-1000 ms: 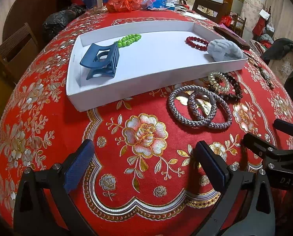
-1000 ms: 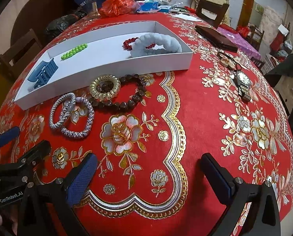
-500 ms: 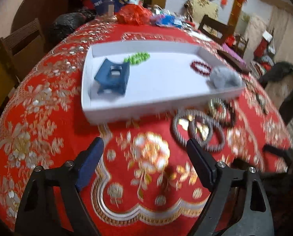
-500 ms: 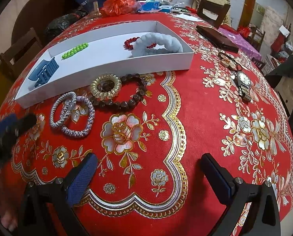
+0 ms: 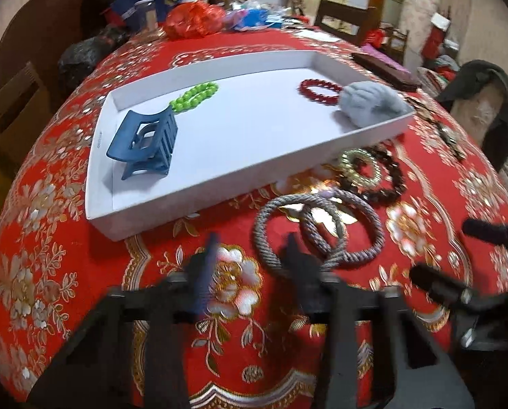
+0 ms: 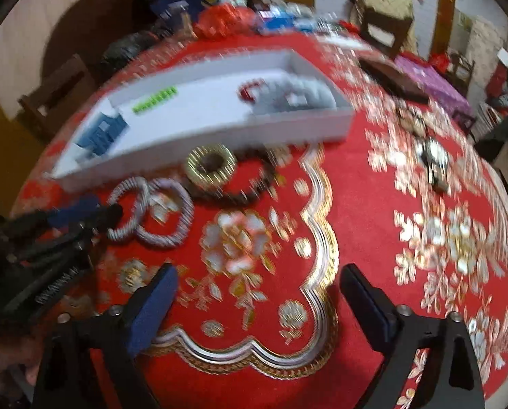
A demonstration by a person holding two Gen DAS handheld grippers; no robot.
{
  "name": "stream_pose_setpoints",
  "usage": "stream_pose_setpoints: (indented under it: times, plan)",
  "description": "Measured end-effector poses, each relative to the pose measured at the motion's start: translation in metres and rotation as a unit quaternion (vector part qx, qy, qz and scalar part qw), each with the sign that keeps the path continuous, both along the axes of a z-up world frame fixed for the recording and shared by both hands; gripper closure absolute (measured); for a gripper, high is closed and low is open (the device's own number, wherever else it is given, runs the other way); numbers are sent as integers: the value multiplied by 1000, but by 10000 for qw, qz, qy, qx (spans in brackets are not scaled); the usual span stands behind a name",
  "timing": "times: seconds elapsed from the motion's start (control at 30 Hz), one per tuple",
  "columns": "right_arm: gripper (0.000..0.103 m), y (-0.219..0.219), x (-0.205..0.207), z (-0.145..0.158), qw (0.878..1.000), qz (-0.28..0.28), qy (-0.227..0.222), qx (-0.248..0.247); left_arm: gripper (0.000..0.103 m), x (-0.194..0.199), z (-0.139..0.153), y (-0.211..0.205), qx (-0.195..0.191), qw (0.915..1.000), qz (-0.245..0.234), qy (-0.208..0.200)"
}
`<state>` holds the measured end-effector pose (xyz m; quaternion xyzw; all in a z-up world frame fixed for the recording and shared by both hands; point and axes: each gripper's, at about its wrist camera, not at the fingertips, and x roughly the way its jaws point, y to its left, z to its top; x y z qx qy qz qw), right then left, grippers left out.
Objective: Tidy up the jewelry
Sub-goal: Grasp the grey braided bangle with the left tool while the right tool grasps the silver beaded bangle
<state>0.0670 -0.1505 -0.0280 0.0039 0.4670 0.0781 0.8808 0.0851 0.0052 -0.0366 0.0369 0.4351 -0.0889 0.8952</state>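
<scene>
Already my left gripper [image 5: 250,248] had its jaws narrowed but clamped on nothing, low in the frame at the near rim of the two overlapping grey rope bangles [image 5: 318,228], which lay on the red embroidered tablecloth [image 5: 83,272] just below the white cardboard tray [image 5: 151,214]. I judged a pinch could catch only one ring and drag its partner. My right gripper [image 6: 257,300] hung spread and empty; the gold coil tie [image 6: 210,167] and dark bead bracelet [image 6: 250,187] waited mid-frame.

White tray [image 5: 219,191], blue clip [image 5: 144,143], green beads [image 5: 194,97].
</scene>
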Motion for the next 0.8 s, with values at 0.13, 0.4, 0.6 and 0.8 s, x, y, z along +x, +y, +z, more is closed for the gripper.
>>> stream_pose_setpoints:
  times: [0.13,0.4,0.6,0.8]
  plan:
    - [28,0,-4,10,9986,169,-268,419,97,-15,0,6,-71,9999,-137,-70]
    - [66,27,21,-2,9929,815,-101,860,98,-25,-2,40,-745,9966,338,-62]
    - [79,44,35,-11,9918,1110,-108,627,98,-24,-1,39,-759,9964,372,-78]
    - [86,49,40,-12,9912,1256,-260,339,98,-23,-1,37,-746,9965,369,-77]
